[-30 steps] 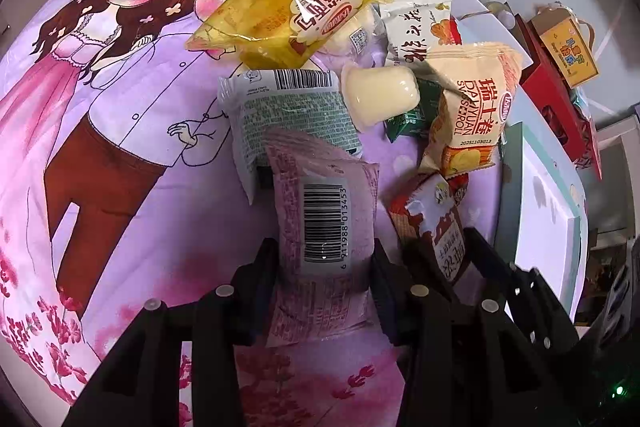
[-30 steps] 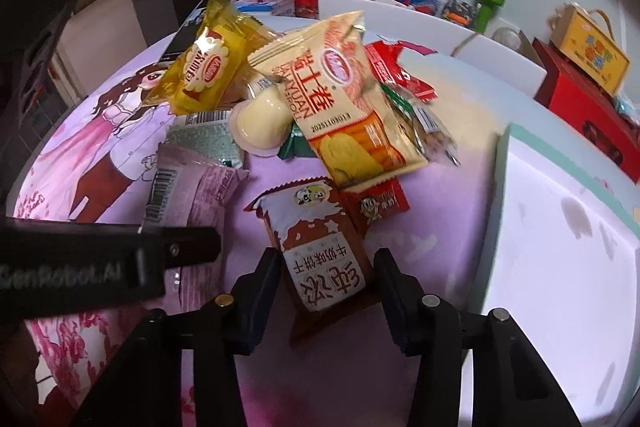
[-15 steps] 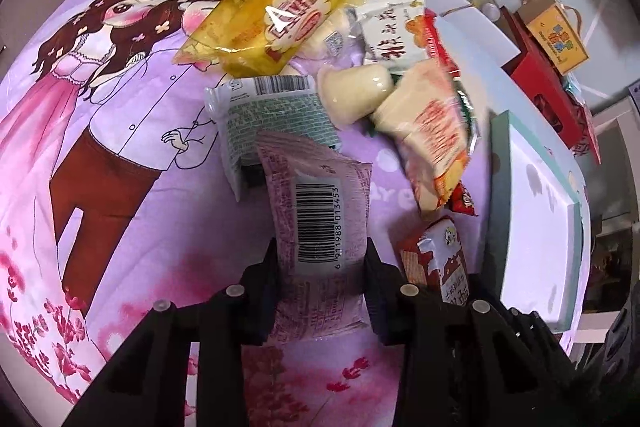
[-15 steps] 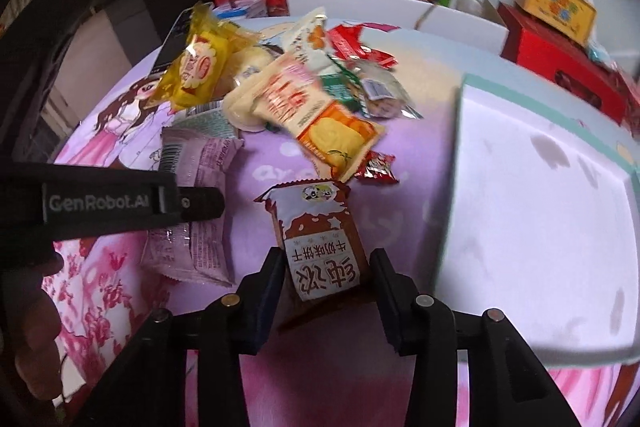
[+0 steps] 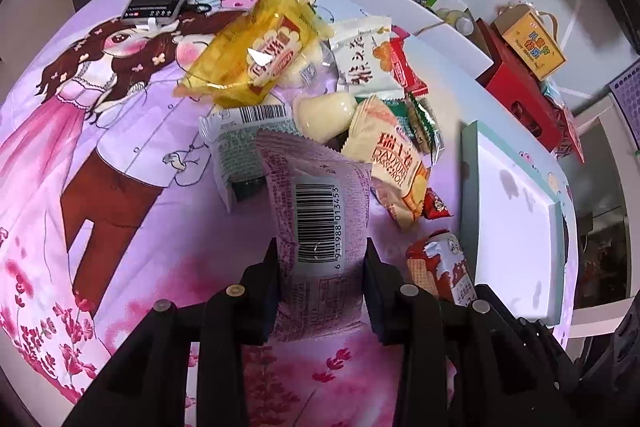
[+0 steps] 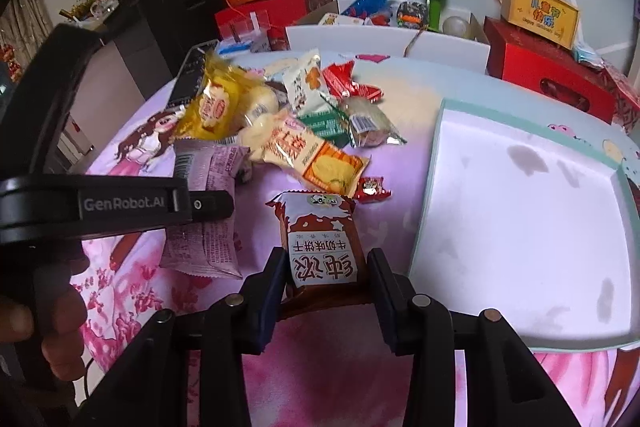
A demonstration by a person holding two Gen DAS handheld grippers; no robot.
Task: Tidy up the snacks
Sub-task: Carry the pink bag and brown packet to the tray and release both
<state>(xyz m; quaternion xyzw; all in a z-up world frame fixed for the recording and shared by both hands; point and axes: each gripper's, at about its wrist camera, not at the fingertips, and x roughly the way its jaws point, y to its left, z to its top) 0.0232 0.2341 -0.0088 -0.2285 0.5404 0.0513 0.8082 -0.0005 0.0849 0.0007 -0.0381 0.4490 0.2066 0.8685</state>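
A cartoon-print cloth (image 5: pixel 80 155) covers the bench; a white tray (image 6: pixel 520 219) lies right. The left claw (image 5: pixel 320 279) pinches a purple packet (image 5: pixel 316 211), the right claw (image 6: pixel 326 279) a brown biscuit packet (image 6: pixel 320 239), both beside the snack pile (image 6: pixel 288 115).

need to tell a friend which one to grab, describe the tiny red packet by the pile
Start at the white tray with the teal rim. Just off its left edge, at the near end of the snack pile, lies the small red packet, beside the orange-and-cream biscuit pack. It is the smallest wrapper there.
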